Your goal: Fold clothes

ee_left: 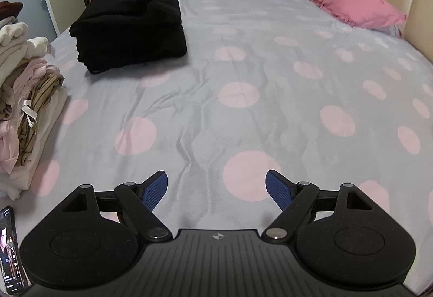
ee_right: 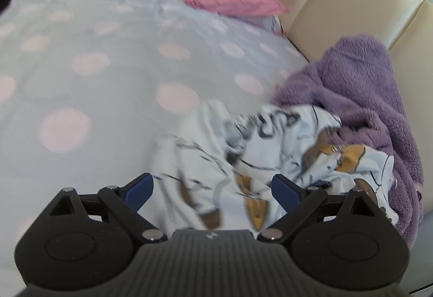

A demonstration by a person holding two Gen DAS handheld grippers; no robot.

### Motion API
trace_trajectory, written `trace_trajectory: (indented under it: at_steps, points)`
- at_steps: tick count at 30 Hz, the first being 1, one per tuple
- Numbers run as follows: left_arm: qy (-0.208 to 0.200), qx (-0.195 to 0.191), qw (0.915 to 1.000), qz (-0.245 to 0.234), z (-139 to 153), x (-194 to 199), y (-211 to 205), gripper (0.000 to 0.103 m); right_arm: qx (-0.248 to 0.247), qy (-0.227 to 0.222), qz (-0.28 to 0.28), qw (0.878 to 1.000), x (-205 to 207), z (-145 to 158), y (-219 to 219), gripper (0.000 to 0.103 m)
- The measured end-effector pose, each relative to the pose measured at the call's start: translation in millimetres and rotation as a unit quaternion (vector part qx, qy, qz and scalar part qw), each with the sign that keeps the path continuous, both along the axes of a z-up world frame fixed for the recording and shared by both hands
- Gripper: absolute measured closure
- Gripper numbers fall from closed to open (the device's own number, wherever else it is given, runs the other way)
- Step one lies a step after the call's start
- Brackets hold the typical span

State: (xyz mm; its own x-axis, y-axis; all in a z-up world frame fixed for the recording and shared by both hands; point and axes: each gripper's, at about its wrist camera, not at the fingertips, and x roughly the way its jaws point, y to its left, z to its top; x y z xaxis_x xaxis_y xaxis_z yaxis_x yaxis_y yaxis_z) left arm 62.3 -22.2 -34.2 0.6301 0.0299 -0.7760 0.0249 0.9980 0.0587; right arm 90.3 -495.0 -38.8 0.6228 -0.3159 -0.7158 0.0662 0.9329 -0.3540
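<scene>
Printed garment (ee_right: 243,161) seen crumpled on bed (ee_left: 243,107), just beside purple fleece (ee_right: 360,96). Both grippers (ee_left: 216,188) (ee_right: 212,190) held with jaws spread, empty. Single edge best pinched, fleece avoided.

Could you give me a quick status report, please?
Left hand-held gripper open, empty. Right hand-held gripper open over crumpled printed garment. Purple fleece alongside. Nothing blocking.

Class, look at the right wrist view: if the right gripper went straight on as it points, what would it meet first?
Probably the crumpled printed garment, lying right ahead of the open right gripper; blur leaves the depth unclear.
</scene>
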Motion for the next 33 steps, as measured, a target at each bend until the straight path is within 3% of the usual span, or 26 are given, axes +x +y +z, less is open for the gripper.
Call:
trace_trajectory:
  at_steps: [8, 13, 15, 17, 21, 26, 30, 33]
  points:
    - [0.009, 0.003, 0.9999, 0.014, -4.7, 8.4, 3.7, 0.023, 0.052, 0.066, -0.047, 0.995, 8.8, -45.4, -45.2, 0.010]
    - [0.009, 0.000, 0.9999, 0.012, -4.0, 9.1, 1.8, 0.023, 0.067, 0.071, -0.068, 0.993, 6.8, -55.4, -55.3, 0.043]
    - [0.007, -0.001, 0.9999, 0.011, -3.1, 9.0, 1.7, 0.023, 0.064, 0.068, -0.075, 0.993, 6.1, -52.8, -55.5, 0.064]
    - [0.005, -0.002, 0.9999, 0.010, -1.5, 7.4, 2.3, 0.023, 0.071, 0.058, -0.079, 0.993, 5.3, -46.9, -54.2, 0.070]
    - [-0.002, -0.003, 0.9999, 0.011, 3.5, 1.4, 5.4, 0.023, 0.104, 0.036, -0.036, 0.993, 5.7, -24.4, -30.5, 0.077]
    - [-0.014, -0.002, 0.9998, 0.011, 14.8, -11.8, 12.9, 0.023, 0.152, 0.004, 0.058, 0.987, 12.5, 15.3, 39.7, 0.078]
    - [-0.024, 0.003, 0.9996, 0.012, 24.3, -24.7, 21.4, 0.023, 0.189, -0.012, 0.126, 0.974, 17.9, 45.7, 96.7, 0.078]
    - [-0.031, 0.007, 0.9994, 0.012, 31.5, -34.3, 27.8, 0.023, 0.228, -0.011, 0.188, 0.955, 16.2, 67.7, 140.2, 0.078]
